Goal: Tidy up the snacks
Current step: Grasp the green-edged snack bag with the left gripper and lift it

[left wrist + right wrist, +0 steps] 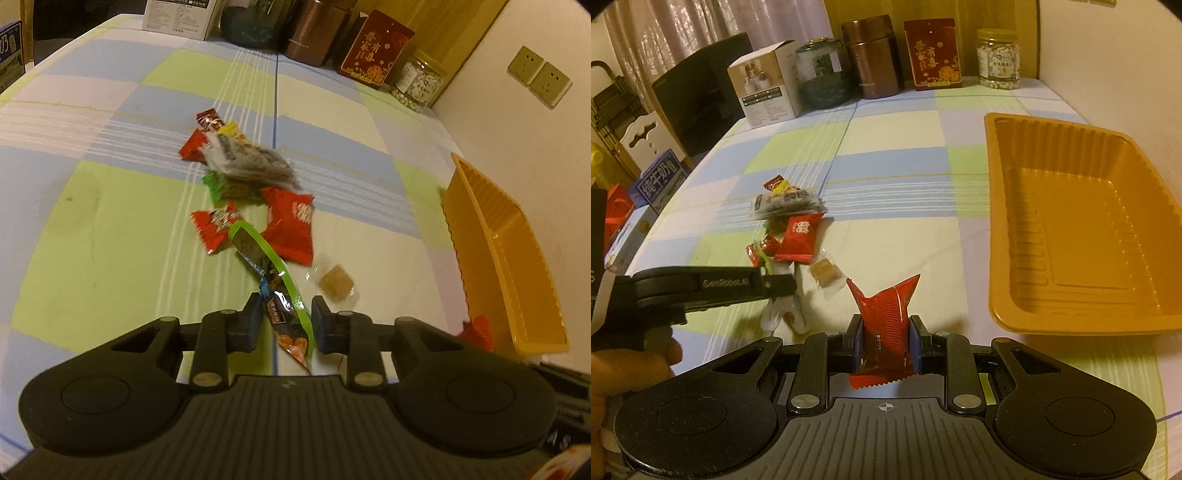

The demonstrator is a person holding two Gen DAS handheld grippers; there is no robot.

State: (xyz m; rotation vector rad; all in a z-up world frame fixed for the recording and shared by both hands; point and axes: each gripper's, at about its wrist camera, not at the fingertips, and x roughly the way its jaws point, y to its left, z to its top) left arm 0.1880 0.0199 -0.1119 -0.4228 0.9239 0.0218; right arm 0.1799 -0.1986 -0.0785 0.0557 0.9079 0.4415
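Observation:
A pile of snack packets (243, 158) lies mid-table on the checked cloth. My left gripper (286, 310) is shut on a long, dark, green-edged packet (251, 247) that runs back toward the pile. Just beyond it are a square red packet (288, 225) and a small clear-wrapped brown cake (336, 282). My right gripper (884, 332) is shut on a red packet (882, 299), held upright above the table. The empty orange tray (1089, 251) sits to its right. The right wrist view shows the left gripper (783, 286) from the side, low over the snacks.
Along the far edge stand a white box (768, 92), a glass jar (822, 77), a brown canister (873, 55), a red box (932, 55) and a nut jar (997, 59). A blue carton (659, 184) sits off the left edge. A wall with sockets (539, 79) is on the right.

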